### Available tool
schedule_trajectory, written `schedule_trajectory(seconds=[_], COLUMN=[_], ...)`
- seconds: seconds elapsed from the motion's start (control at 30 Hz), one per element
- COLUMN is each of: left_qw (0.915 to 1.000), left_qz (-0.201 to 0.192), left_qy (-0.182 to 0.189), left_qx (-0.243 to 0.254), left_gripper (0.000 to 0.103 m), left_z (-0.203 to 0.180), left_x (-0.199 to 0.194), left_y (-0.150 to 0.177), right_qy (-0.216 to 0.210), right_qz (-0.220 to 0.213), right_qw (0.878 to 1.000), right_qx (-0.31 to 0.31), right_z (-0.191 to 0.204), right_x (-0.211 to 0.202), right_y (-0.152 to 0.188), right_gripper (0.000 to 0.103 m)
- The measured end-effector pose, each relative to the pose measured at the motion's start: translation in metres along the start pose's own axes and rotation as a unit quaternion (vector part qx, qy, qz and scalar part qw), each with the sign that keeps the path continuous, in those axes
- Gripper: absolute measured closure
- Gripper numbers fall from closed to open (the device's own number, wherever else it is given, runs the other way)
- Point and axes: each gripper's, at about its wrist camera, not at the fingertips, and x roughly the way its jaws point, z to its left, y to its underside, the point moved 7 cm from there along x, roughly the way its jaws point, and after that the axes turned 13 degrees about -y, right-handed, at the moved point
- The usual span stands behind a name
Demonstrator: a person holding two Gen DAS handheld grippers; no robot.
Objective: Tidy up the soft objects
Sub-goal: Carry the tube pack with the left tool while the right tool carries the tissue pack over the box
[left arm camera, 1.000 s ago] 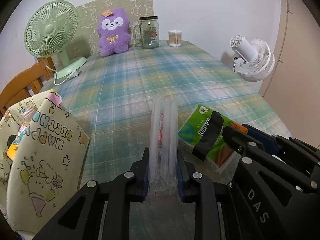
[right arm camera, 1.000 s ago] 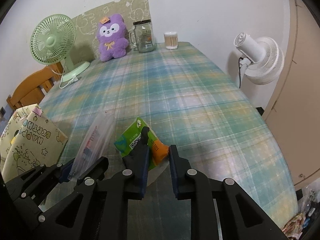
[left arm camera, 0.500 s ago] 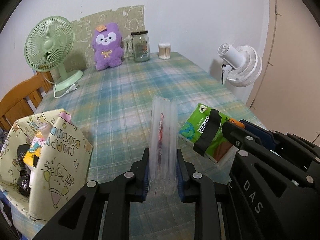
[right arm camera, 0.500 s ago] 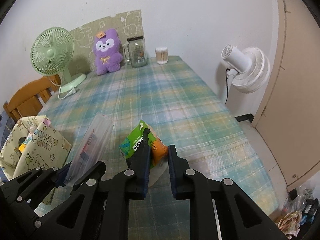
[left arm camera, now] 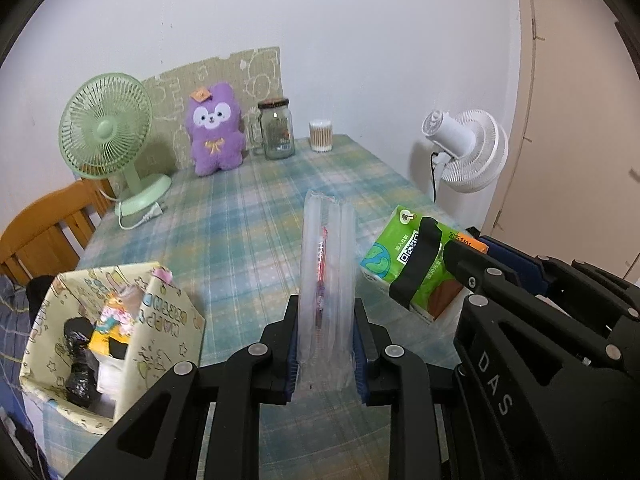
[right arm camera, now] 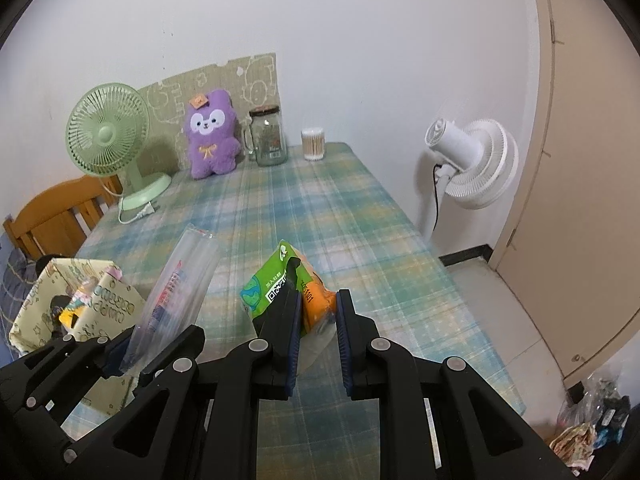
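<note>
A: Item one, far left: cream paper gift box printed with cartoon figures (left arm camera: 168, 336), open-topped, at eight o'clock from the left gripper (left arm camera: 326, 344). Contents?

B: A black crumpled object, a yellow-and-pink packet, something white beneath. Finer detail cannot be told.

A: Item two: left gripper. State?

B: Clamped on a clear plastic sleeve holding a red pen (left arm camera: 326, 280). The sleeve's long axis runs straight out along the fingers toward twelve o'clock, lifted clear of the green-and-blue plaid tablecloth (left arm camera: 248, 216).

A: Item three, to the right?

B: Right gripper (right arm camera: 316, 332), closed on a green-and-orange soft tissue pack (right arm camera: 280, 280), which juts toward eleven o'clock, also off the cloth.

A: Relation governing the coming move?

B: The box lies left of both grippers; the left one is nearer. My judgement: the sleeve goes in first, tipped end-down, since its length may overhang the rim.

A: Back row, left to right?

B: Green desk fan (left arm camera: 106, 136), purple plush bear (left arm camera: 216, 132), glass handled jar (left arm camera: 276, 128), cotton-swab tub (left arm camera: 321, 135), white floor fan (left arm camera: 468, 148) off the table.
</note>
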Motion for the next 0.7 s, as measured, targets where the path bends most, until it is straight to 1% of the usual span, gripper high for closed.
schedule_trajectory(seconds=[0.37,0.7], left_qw=[0.9995,0.9989], left_qz=[-0.030,-0.046], left_qy=[0.000,-0.006], left_qx=[-0.001,-0.004], left_gripper=[0.082,0.082], left_z=[0.018,0.041], left_x=[-0.021,-0.034], left_y=[-0.015,-0.015], right_qy=[-0.001,-0.003], right_qz=[-0.022,-0.033], right_qw=[1.000,0.999], right_qx=[-0.003,-0.013], right_z=[0.016,0.042], right_x=[-0.024,-0.035], right_y=[-0.014,-0.021], right_gripper=[0.084,0.084])
